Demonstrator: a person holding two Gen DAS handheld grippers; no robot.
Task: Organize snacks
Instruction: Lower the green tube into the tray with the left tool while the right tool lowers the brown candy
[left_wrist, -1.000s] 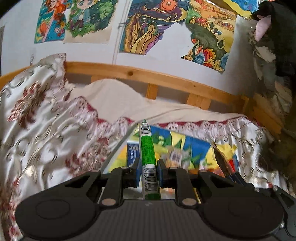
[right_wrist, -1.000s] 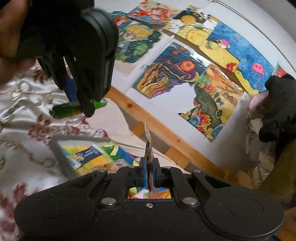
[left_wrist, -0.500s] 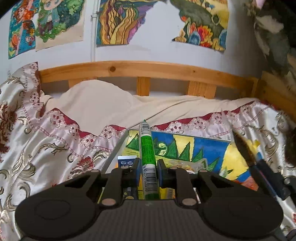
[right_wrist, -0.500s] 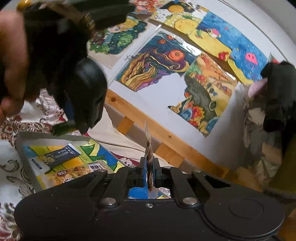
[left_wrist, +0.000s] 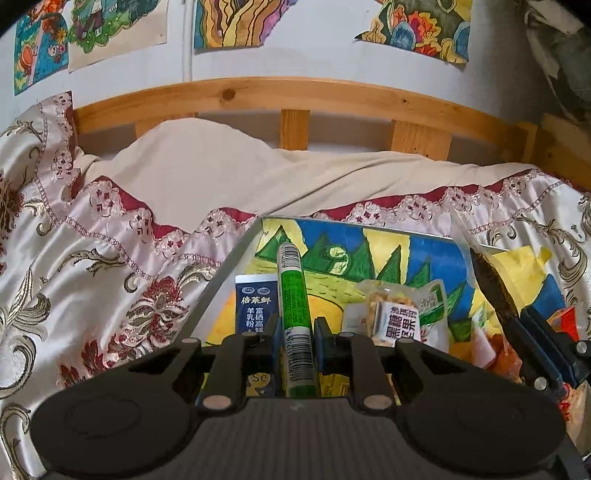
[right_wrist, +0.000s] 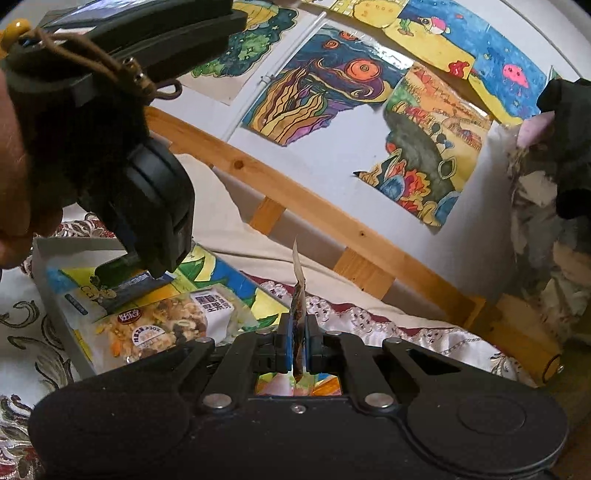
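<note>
My left gripper (left_wrist: 295, 332) is shut on a green stick-shaped snack packet (left_wrist: 293, 295) and holds it over a shallow box (left_wrist: 236, 254) with a colourful drawing on its floor, lying on the bed. In the box lie a dark blue sachet (left_wrist: 255, 306) and a clear nut-mix packet (left_wrist: 399, 317). My right gripper (right_wrist: 298, 343) is shut on a thin flat snack packet (right_wrist: 298, 280), held edge-on above the box's right part. In the right wrist view the left gripper (right_wrist: 155, 221) hangs over the box (right_wrist: 55, 288).
A patterned satin bedspread (left_wrist: 92, 258) and a beige sheet (left_wrist: 221, 177) lie around the box. A wooden bed rail (left_wrist: 295, 96) and a wall with drawings stand behind. Clothes (right_wrist: 554, 184) pile at the right. More packets (left_wrist: 498, 347) lie at the box's right end.
Both grippers have come down toward the box, each with its packet still held. The left gripper now hangs low over the box's left part.
</note>
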